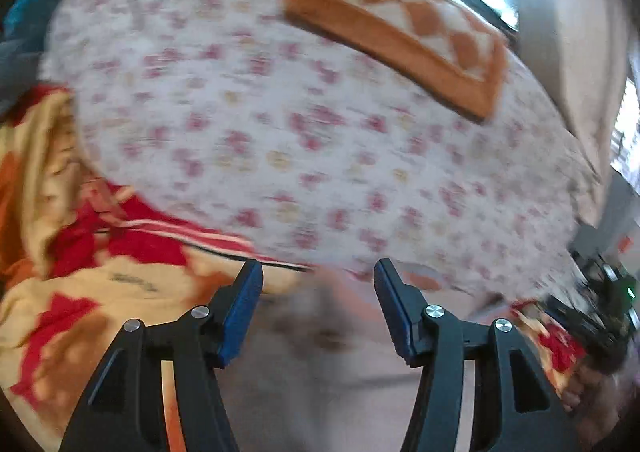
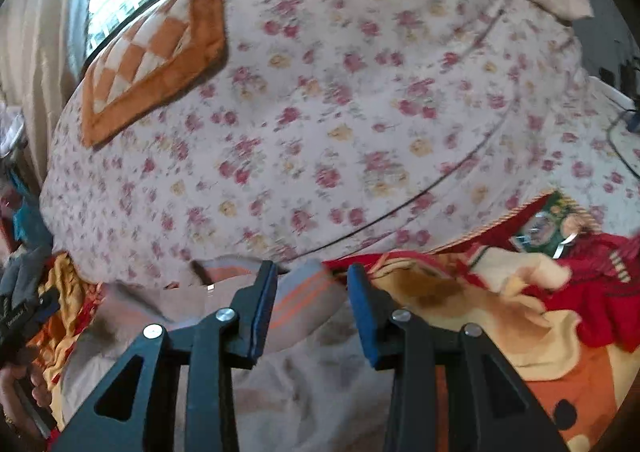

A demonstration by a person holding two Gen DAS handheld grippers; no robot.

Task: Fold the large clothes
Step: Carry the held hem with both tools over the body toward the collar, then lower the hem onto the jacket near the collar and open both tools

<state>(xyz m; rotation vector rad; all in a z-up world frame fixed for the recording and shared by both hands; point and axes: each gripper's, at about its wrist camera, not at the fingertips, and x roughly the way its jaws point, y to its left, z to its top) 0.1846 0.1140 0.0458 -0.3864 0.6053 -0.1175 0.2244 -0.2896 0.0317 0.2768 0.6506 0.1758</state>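
Both grippers [image 1: 318,272] [image 2: 312,272] gape above garment [image 2: 304,372] edge.

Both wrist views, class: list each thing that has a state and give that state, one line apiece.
Left gripper: open, holding nothing, above the pale garment.
Right gripper: open, a striped fold of the garment lies between its jaws, not pinched.
Pale garment: rumpled, not yet folded.
Orange checked cloth: folded flat on the floral bedsheet.
Red-and-yellow blanket: crumpled.
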